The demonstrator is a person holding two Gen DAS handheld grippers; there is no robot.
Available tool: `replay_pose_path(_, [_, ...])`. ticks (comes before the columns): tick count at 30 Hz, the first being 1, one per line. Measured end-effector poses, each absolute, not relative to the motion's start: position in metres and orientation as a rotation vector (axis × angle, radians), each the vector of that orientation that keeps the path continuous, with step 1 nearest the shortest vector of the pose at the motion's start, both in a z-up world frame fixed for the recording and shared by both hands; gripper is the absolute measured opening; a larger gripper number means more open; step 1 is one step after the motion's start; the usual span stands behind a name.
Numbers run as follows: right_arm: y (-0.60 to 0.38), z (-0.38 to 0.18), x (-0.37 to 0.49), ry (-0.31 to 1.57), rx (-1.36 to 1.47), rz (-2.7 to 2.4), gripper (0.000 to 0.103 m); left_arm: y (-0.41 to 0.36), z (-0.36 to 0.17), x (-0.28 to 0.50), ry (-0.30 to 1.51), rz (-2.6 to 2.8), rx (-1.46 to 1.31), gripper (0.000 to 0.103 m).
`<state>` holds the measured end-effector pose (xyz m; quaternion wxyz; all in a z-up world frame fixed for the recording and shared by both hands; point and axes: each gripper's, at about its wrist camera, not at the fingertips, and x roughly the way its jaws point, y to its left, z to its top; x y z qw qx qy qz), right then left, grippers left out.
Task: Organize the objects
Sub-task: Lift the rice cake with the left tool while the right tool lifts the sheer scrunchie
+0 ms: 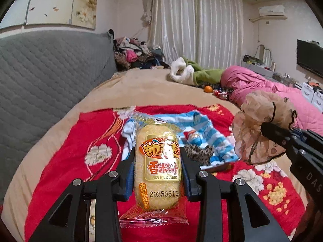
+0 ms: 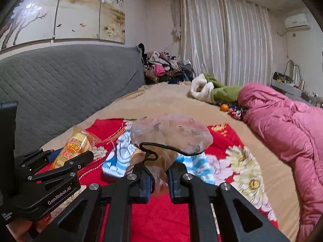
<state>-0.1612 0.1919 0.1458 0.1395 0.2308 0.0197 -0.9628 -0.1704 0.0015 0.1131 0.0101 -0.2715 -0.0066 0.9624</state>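
Observation:
My left gripper [image 1: 158, 157] is shut on a yellow rice cake packet [image 1: 158, 161] and holds it above the red floral blanket [image 1: 70, 141]. The packet also shows in the right wrist view [image 2: 74, 147], with the left gripper [image 2: 66, 157] around it. My right gripper [image 2: 159, 173] is shut on a sheer beige dotted pouch with black trim [image 2: 171, 135], lifted above the blanket [image 2: 161, 217]. In the left wrist view the pouch [image 1: 260, 129] hangs from the right gripper [image 1: 266, 129] at right. A blue-white striped cloth [image 1: 212, 135] with a leopard-print item [image 1: 199, 153] lies behind the packet.
The bed has a tan sheet [image 1: 141, 88], a grey quilted headboard [image 1: 44, 76] at left and a pink quilt [image 2: 282, 133] at right. An orange [image 2: 224, 107], a green-white garment [image 2: 212, 90] and a clothes pile [image 2: 161, 66] lie at the far end.

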Motion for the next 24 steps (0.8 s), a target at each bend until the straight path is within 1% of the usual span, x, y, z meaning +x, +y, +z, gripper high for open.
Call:
replay_pose_path(9, [0.201,0.181,-0.170,0.070,0.592,-2.815,0.013,0.014,0.139,-0.184,0.033,3.009,-0.796,0.039])
replay_pose_path(12, [0.204,0.189,-0.175,0.075,0.580,-2.824,0.013,0.016,0.141,-0.193,0.022,3.006,-0.803,0.039])
replay_pose_path(24, [0.208,0.191,-0.210,0.064,0.584,-2.839,0.013,0.011,0.146,-0.241,0.010,3.029,-0.817,0.039])
